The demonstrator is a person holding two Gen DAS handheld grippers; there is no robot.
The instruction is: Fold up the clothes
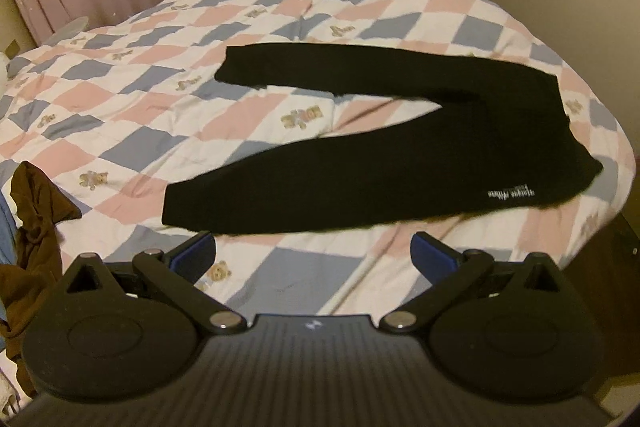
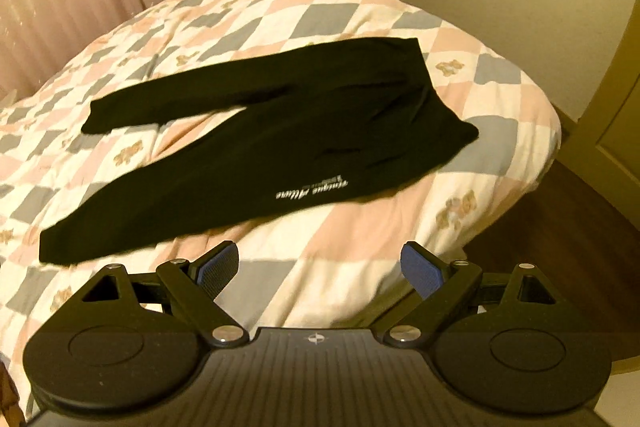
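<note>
While the black trousers (image 1: pixel 360 147) lie spread on the bed (image 1: pixel 280 287), legs splayed, both my grippers, left (image 1: pixel 313 257) and right (image 2: pixel 319 267), hover with fingers wide and empty, so I judge gripping a leg comes next.

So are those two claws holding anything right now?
No. Both the left claw and right claw are open and empty; the black trousers lie untouched on the quilt.
</note>
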